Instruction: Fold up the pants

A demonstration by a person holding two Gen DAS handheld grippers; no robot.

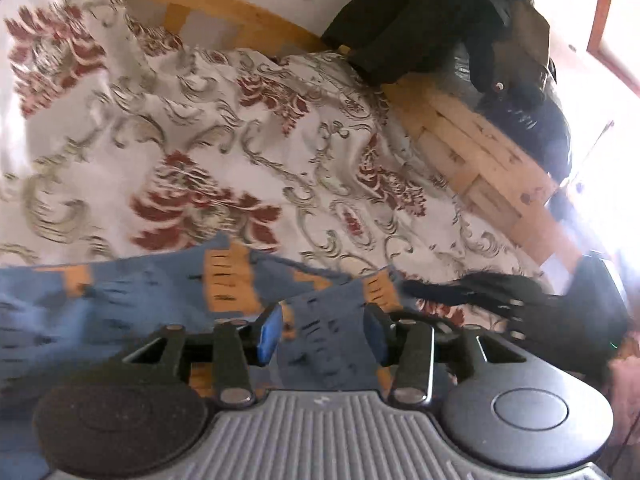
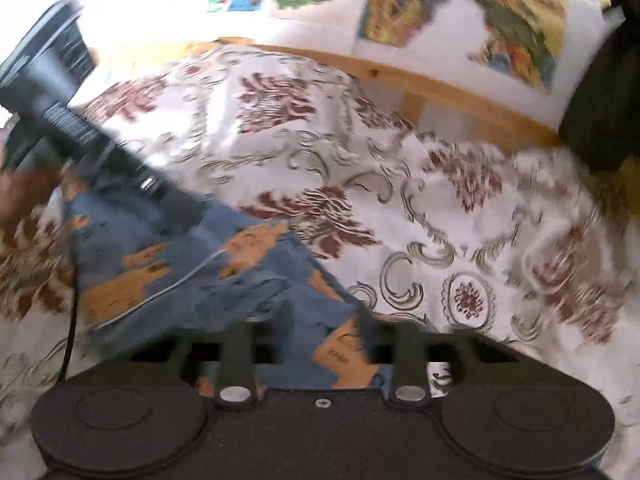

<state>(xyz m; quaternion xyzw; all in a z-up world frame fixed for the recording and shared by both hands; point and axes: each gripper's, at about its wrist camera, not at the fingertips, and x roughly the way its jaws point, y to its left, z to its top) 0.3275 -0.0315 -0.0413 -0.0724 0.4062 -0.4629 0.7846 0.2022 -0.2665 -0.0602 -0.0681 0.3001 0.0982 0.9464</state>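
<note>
On the bed, over a white bedspread (image 1: 208,128) with red and grey flourishes, the blue pants (image 1: 132,300) with orange patches lie spread toward the near edge. At the left, the left hand-held gripper (image 1: 322,332) has its blue-padded fingers (image 1: 267,334) set apart with a fold of the pants between them, though whether they pinch it cannot be told. Further right, the right hand-held gripper (image 2: 322,320) likewise straddles the cloth, jaws parted, grip unclear through the blur.
</note>
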